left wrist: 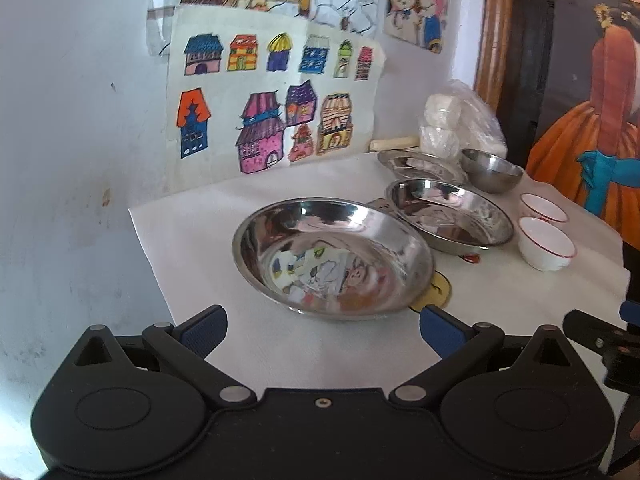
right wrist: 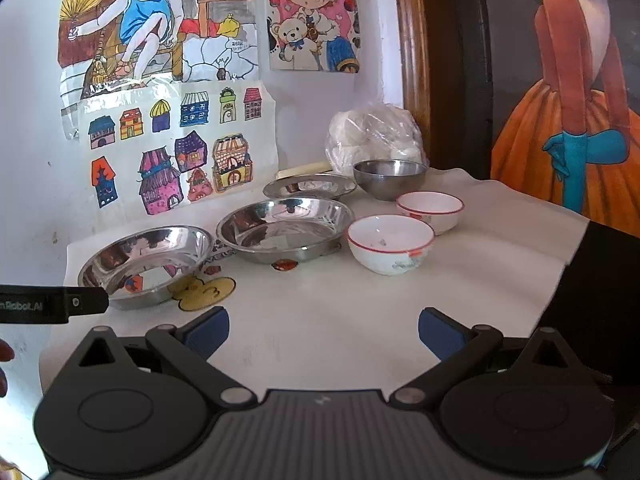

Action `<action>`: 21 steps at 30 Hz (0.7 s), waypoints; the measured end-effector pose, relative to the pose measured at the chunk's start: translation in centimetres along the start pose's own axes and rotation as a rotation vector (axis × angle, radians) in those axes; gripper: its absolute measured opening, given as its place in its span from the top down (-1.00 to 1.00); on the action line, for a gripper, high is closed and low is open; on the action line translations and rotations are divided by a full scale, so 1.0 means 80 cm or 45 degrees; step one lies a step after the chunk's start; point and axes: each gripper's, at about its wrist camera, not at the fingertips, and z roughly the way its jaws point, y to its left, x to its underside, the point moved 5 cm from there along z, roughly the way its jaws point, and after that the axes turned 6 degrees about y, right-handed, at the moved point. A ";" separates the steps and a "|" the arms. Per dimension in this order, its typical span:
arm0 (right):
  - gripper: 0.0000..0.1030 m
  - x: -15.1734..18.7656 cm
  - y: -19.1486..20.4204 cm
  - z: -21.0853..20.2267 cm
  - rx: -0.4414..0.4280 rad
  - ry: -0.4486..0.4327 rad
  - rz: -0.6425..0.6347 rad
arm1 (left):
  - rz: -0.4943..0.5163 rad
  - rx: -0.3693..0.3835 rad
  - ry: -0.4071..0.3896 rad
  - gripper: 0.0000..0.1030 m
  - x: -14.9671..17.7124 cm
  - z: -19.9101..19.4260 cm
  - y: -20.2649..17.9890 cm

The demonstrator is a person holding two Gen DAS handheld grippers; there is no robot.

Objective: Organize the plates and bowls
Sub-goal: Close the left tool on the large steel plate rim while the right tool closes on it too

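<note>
Right wrist view: steel plates (right wrist: 286, 226) and white bowls (right wrist: 390, 242) sit empty.

Colours only, landmark = white tablecloth (right wrist: 360, 320):
- three steel plates (right wrist: 286, 228) on it, shiny silver, mirroring wall drawings
- steel bowl (right wrist: 390, 178) at back, duller grey
- two white bowls (right wrist: 390, 244), thin red rim
- yellow cartoon sticker (right wrist: 204, 290) on cloth, black outline
- houses drawing (right wrist: 176, 148) behind cloth: pink, purple, blue, orange
- gripper pads (right wrist: 206, 330) blue, bodies black
</note>
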 end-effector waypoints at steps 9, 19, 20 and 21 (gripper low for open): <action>-1.00 -0.043 0.027 0.032 -0.185 0.076 -0.063 | -0.104 -0.043 0.020 -0.98 -0.041 0.039 0.051; -1.00 -0.091 0.069 0.070 -0.398 0.151 -0.001 | -0.147 0.026 0.094 -0.98 -0.064 0.070 0.091; -1.00 -0.090 0.076 0.075 -0.396 0.153 -0.015 | -0.151 0.036 0.107 -0.98 -0.065 0.073 0.094; -0.99 -0.089 0.082 0.079 -0.392 0.152 -0.025 | -0.157 0.043 0.119 -0.98 -0.066 0.076 0.096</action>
